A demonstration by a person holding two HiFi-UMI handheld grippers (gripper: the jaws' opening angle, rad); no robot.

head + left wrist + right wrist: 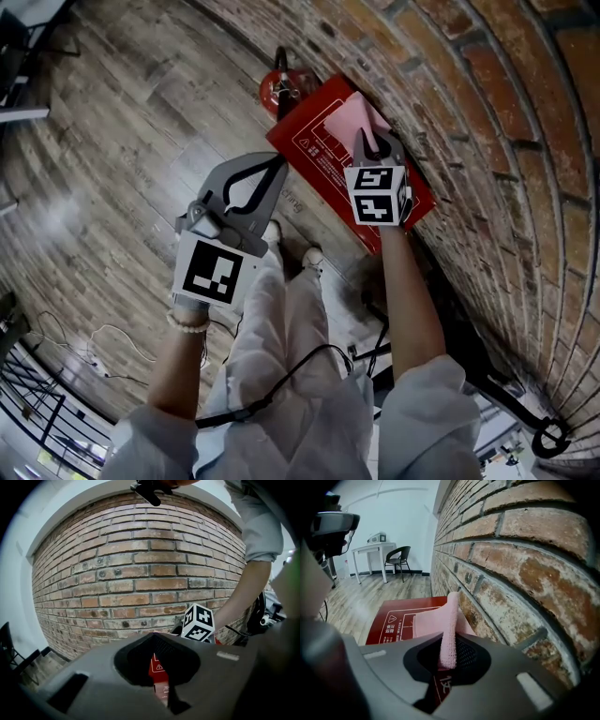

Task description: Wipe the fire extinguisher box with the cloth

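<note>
Between jaws of right gripper (375, 148), pink cloth (449, 620) atop red box (393, 616).

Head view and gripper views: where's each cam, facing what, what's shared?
Head view: on the head, steeply down at the flat red fire extinguisher box; left forearm, right forearm, left claw, right claw show.
Left gripper view: on the shut, empty left claw, facing the red brick wall; right forearm shows.
Right gripper view: on the right claw, shut on the pink cloth, along the wall.
Shared: all see the box.
</note>
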